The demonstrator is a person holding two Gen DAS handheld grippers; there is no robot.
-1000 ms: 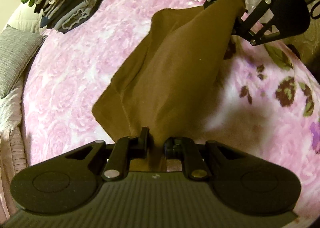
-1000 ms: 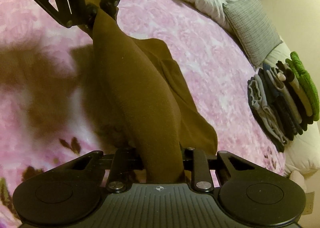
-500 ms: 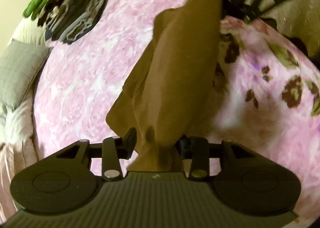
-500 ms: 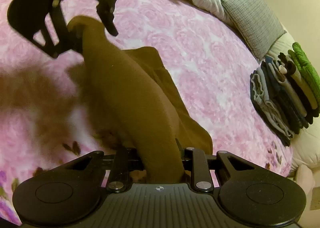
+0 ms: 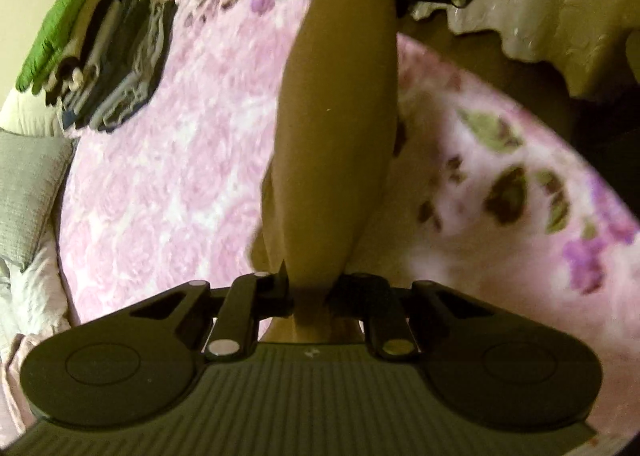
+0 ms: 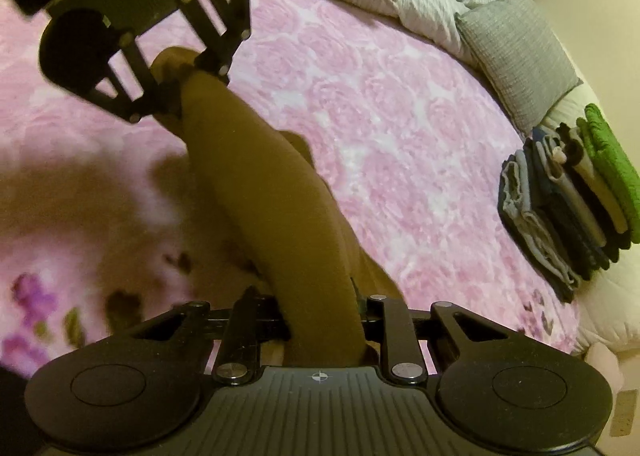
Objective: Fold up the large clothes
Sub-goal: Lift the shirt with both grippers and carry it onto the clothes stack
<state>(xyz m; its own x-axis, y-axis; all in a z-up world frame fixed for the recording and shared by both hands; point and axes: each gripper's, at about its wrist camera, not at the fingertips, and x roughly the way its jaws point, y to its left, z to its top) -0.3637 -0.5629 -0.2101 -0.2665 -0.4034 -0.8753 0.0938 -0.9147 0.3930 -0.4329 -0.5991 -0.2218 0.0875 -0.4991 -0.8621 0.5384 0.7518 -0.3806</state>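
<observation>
Pink rose-patterned bedding (image 5: 168, 184) covers a bed that fills both wrist views, with darker purple and green flower prints toward its near edge. No bins or baskets appear; the only gathered items are a stack of folded clothes (image 6: 576, 200) standing on edge at the far corner of the bed, a green piece on its outer side, next to a grey cushion (image 6: 516, 56) and rumpled pale linens along the far edge. A brown garment (image 5: 340, 128) hangs stretched between the two tools, raised above the bedding as a long narrow band, its loose folds trailing below. Compared with a second ago, the cloth has been lifted higher and pulled tighter, so the wide draped panel seen before has narrowed to a taut strip, and the opposite tool sits nearer the top of each view. The left gripper (image 5: 310, 292) is nearly closed, its jaws closing, with a bunched end of the brown fabric pinched between them. The right gripper (image 6: 322, 322) is likewise narrowly parted, its jaws closing, clamping the garment's other end, which passes straight through the gap. Both views are somewhat motion-blurred.
</observation>
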